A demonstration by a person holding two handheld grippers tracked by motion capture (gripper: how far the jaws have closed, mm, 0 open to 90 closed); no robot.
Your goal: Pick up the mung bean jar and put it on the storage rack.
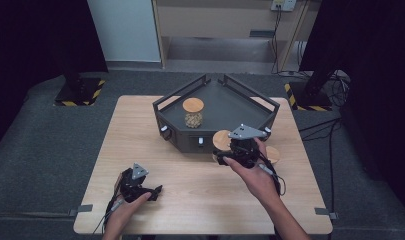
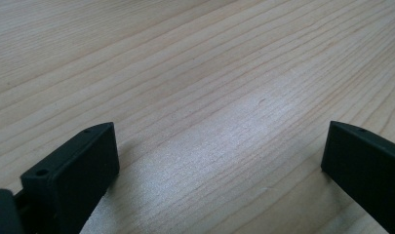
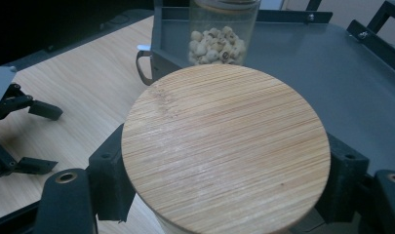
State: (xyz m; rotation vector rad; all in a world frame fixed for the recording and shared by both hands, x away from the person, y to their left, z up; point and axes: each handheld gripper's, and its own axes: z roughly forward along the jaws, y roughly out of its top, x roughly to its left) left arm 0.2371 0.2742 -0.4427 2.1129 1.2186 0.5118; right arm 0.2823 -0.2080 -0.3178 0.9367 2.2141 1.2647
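My right gripper (image 1: 225, 153) is shut on a glass jar with a round bamboo lid (image 1: 221, 139), held just in front of the dark tray (image 1: 230, 107). In the right gripper view the lid (image 3: 226, 146) sits between my black fingers (image 3: 109, 181), which clamp the jar below it. A second jar (image 1: 193, 113) with a bamboo lid, part full of pale round pieces, stands inside the tray (image 3: 302, 73) at the back left. My left gripper (image 1: 154, 192) rests open near the table's front left. Its jaws (image 2: 219, 161) stand wide apart over bare wood.
Another bamboo lid (image 1: 273, 154) shows just right of my right hand on the wooden table (image 1: 190, 200). The tray has raised rails and small white knobs on its front wall. The left gripper (image 3: 19, 136) lies well to the left of the held jar.
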